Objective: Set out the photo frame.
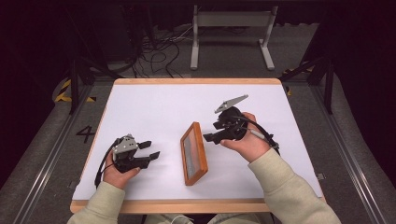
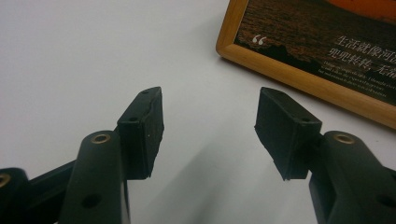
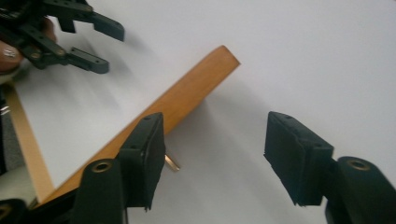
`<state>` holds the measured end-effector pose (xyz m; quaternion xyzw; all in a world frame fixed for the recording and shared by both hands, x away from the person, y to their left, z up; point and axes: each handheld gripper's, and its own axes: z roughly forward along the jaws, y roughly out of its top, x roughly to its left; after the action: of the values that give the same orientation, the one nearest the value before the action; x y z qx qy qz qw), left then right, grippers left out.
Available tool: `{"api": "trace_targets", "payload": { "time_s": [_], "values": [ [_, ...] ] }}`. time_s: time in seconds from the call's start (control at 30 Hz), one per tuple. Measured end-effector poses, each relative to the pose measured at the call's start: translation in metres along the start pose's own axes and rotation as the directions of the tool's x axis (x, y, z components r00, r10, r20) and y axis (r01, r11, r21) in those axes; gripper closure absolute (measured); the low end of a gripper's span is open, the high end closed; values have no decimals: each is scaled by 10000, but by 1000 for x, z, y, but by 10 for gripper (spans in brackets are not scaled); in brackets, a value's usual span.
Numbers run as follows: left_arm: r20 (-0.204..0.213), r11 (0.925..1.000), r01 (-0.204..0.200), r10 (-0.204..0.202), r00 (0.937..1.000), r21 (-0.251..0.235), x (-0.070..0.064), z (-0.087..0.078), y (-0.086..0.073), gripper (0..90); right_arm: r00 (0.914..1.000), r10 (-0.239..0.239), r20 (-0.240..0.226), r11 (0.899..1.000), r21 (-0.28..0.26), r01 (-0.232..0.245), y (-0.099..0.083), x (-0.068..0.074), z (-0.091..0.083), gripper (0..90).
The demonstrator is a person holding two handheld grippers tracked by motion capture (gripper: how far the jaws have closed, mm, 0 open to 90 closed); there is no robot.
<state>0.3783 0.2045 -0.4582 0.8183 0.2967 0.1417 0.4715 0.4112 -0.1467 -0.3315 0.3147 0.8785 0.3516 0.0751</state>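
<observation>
Nearest us, our left gripper (image 1: 152,150) rests low on the white surface (image 1: 154,100), its fingers (image 2: 142,128) spread apart with nothing between them. In the left gripper view the corner of the wooden picture frame (image 2: 299,77) lies just ahead and off to one side, apart from both fingers; its print shows a dark, orange-toned scene with white lettering.

The picture frame (image 1: 193,153) sits at the middle of the surface, between our two hands, and seems tipped up on one long edge (the high view leaves the exact tilt unclear). Our right gripper (image 1: 208,133) hovers just beside its upper end. In the right gripper view the fingers (image 3: 145,156) stand open too, one of them close against the frame's wooden edge (image 3: 187,100), the other over bare surface; we cannot tell whether there is contact. A small metal tab (image 3: 172,162) pokes out from behind the frame.

We judge the work barely begun: the frame is approached but not gripped. Closing on it, then lifting or standing it, is still ahead.
</observation>
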Motion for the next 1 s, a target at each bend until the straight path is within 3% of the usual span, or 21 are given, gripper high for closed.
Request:
{"api": "trace_targets", "payload": {
  "time_s": [0.3,0.63,1.0],
  "values": [
    [23,10000,-8,8,10000,4,0,0,0,419,9990,309,-333,9989,350,-298,4,21,10,266],
    [15,10000,18,-18,10000,7,0,0,0,418,9943,876,-602,9917,1000,-813,3,25,37,256],
    [34,10000,-9,9,10000,1,1,1,-1,418,9895,1250,-721,9745,1964,-1087,3,31,60,363]
  ]
}}
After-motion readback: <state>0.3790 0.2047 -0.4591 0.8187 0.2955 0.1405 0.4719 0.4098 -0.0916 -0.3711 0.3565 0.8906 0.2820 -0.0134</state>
